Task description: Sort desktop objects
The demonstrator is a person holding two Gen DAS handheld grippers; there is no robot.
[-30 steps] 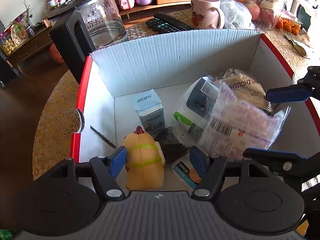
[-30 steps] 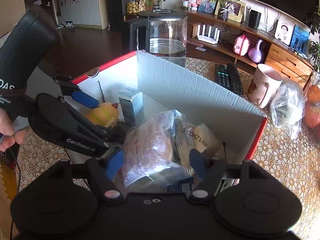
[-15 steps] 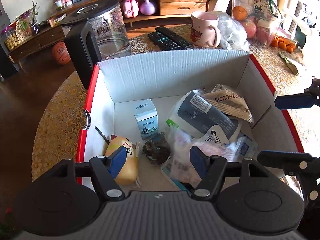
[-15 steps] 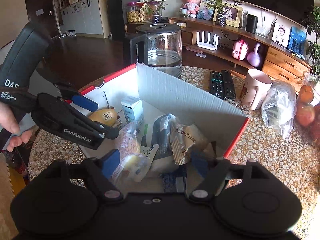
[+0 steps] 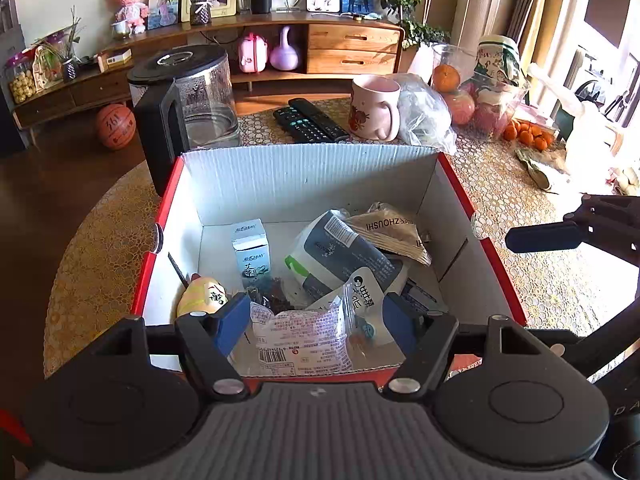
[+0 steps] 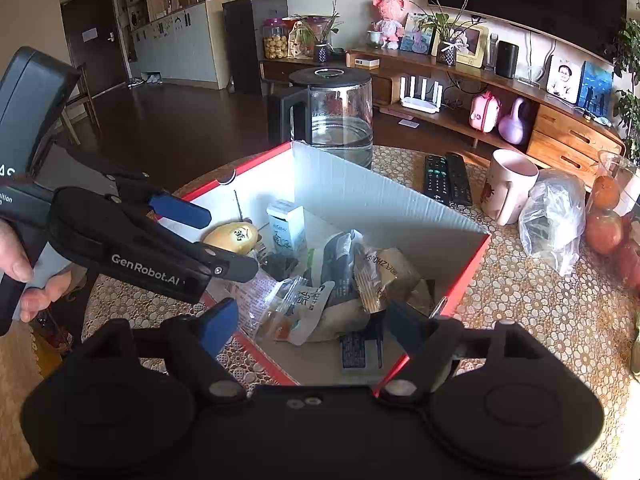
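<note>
A red-edged cardboard box (image 5: pixel 308 172) (image 6: pixel 360 196) holds the sorted items: a yellow toy (image 5: pixel 200 298) (image 6: pixel 236 236), a small white carton (image 5: pixel 251 250) (image 6: pixel 286 226), a clear snack packet (image 5: pixel 300 338), a dark pouch (image 5: pixel 344 248) and a brown wrapper (image 5: pixel 390 230) (image 6: pixel 384 272). My left gripper (image 5: pixel 316 326) is open and empty above the box's near edge. My right gripper (image 6: pixel 308 326) is open and empty above the box's near right corner.
On the lace-covered round table (image 5: pixel 516 276) behind the box stand a glass kettle (image 5: pixel 188 96), two remotes (image 5: pixel 308 120), a pink mug (image 5: pixel 374 108), a plastic bag (image 5: pixel 424 114) and a bowl of fruit (image 5: pixel 480 100).
The right gripper opened and let the snack packet fall into the box, then drew back. The left gripper rose and drew back too; the yellow toy now lies on its side.
</note>
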